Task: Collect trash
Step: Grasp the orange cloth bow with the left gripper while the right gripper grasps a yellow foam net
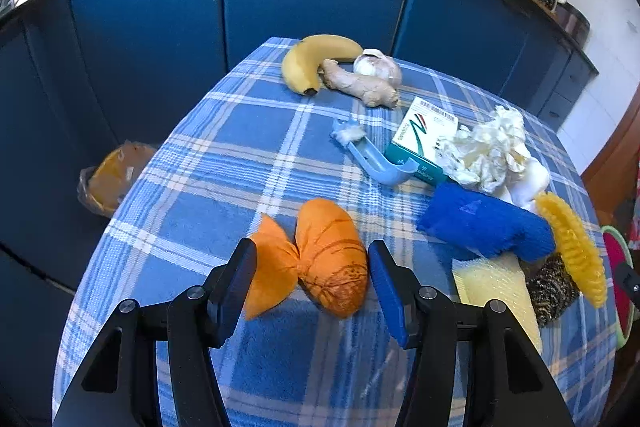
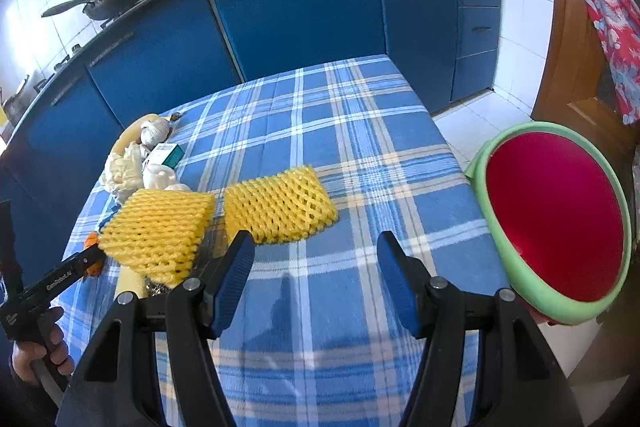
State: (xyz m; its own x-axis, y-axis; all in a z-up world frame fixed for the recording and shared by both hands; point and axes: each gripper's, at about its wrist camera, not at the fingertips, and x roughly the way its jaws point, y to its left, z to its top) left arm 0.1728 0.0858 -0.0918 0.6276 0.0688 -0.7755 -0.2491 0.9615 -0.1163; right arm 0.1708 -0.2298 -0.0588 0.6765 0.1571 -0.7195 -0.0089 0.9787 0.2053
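nearest us, our left gripper [image 1: 312,283] has its jaws spread around an orange wrapper [image 1: 320,263] on the desk [image 1: 224,163]. our right gripper [image 2: 316,267] is spread too, holding nothing, just short of a yellow foam net [image 2: 280,205]. further back lie crumpled tissue [image 1: 492,151] and a banana [image 1: 312,61].

On the table [image 2: 360,131], two foam nets [image 2: 280,205] lie side by side, bin [image 2: 556,215] right.

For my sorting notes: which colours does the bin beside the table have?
The bin is red inside with a light green rim, clearest in the right wrist view.
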